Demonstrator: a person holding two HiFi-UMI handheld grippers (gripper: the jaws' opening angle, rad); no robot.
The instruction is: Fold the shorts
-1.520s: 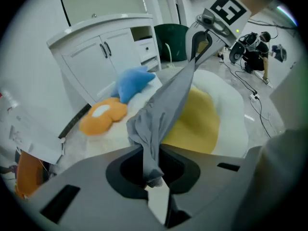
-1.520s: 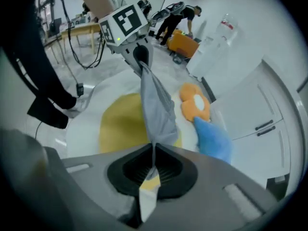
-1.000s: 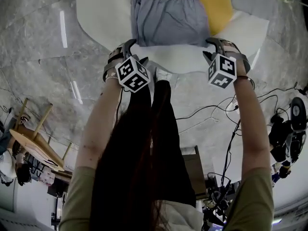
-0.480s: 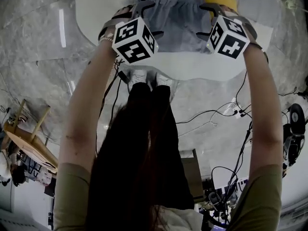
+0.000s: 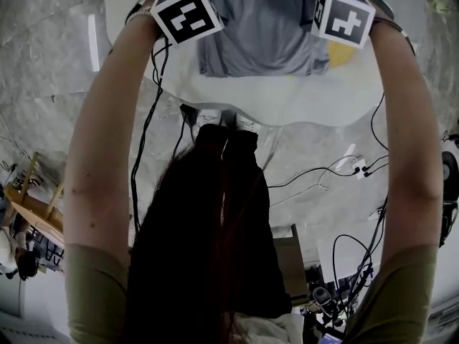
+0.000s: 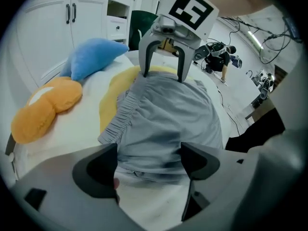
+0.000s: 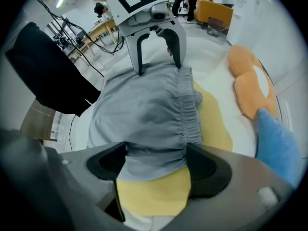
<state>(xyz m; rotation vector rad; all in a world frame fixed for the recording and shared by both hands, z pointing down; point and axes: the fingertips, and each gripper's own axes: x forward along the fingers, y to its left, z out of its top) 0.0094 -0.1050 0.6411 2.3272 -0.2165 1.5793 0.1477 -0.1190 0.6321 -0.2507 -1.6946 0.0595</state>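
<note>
The grey shorts (image 5: 262,34) lie folded on a white padded surface (image 5: 280,99), partly over a yellow cloth (image 7: 154,196). In the head view only the marker cubes of the left (image 5: 188,9) and right (image 5: 343,13) grippers show, above the shorts' far corners. My left gripper (image 6: 147,160) is open, its jaws having just spread, with the shorts' edge (image 6: 163,124) lying loose between them. My right gripper (image 7: 159,162) is open too, just widened, over the elastic waistband (image 7: 185,114). Each view shows the other gripper (image 6: 162,75) (image 7: 158,66) open at the opposite edge.
An orange cushion (image 6: 45,109) and a blue cushion (image 6: 94,57) lie on the surface beyond the shorts, near white cabinets (image 6: 57,28). Cables (image 5: 337,170) trail over the marble floor by the person's feet. Wooden furniture (image 5: 29,213) stands at the left.
Both grippers have travelled from the shorts' near edge across them to the far side. The shorts now lie shorter, doubled over.
</note>
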